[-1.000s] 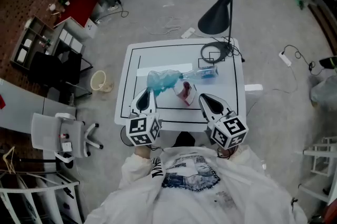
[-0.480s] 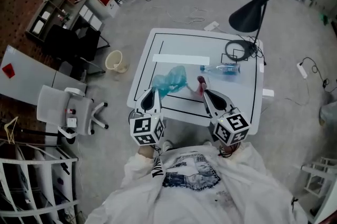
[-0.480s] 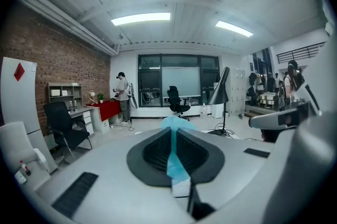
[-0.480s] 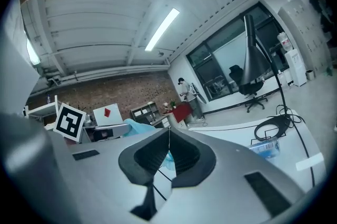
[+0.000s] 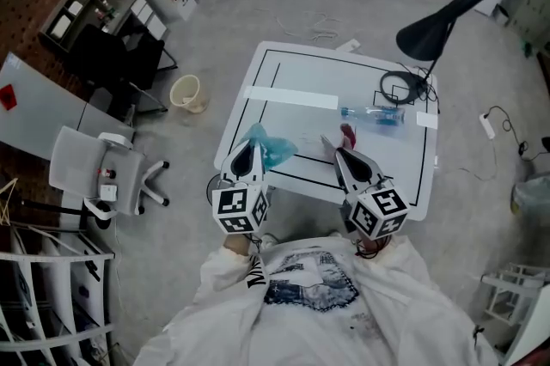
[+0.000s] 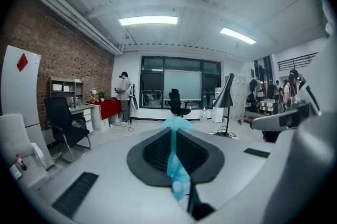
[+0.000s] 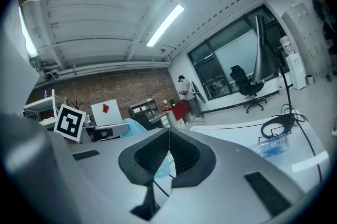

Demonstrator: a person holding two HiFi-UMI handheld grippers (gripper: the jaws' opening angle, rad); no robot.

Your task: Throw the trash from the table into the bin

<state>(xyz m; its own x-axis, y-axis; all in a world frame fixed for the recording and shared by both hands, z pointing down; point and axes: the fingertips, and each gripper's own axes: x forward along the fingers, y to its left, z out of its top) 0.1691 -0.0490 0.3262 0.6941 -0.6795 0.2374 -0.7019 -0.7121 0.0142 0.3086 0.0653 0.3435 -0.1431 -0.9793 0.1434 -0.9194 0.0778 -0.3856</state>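
Jaws, left gripper [image 5: 247, 148] [image 6: 172, 136]: clenched on a blue plastic bag [image 5: 275, 149] [image 6: 175, 168]. The film runs up between my pads and bunches out past the tip, over the near left part of the worktop [image 5: 301, 72].

Jaws, right gripper [image 5: 338, 153] [image 7: 168, 139]: pressed together. I make out nothing gripped between them.

Red piece of trash [image 5: 346, 134]: on the worktop just ahead of my right tip. Touching or not, I cannot tell.

Clear plastic bottle [image 5: 374, 115] [image 7: 274, 146]: lying on its side, farther back on the right.

Black desk lamp [image 5: 438, 19]: at the far right corner, with a coil of cable [image 5: 397, 87] at its foot.

White strip [image 5: 292, 97]: flat across the far half of the worktop.

Bin [image 5: 186, 92]: pale, round and open, on the floor beyond the worktop's left edge, well apart from both grippers.
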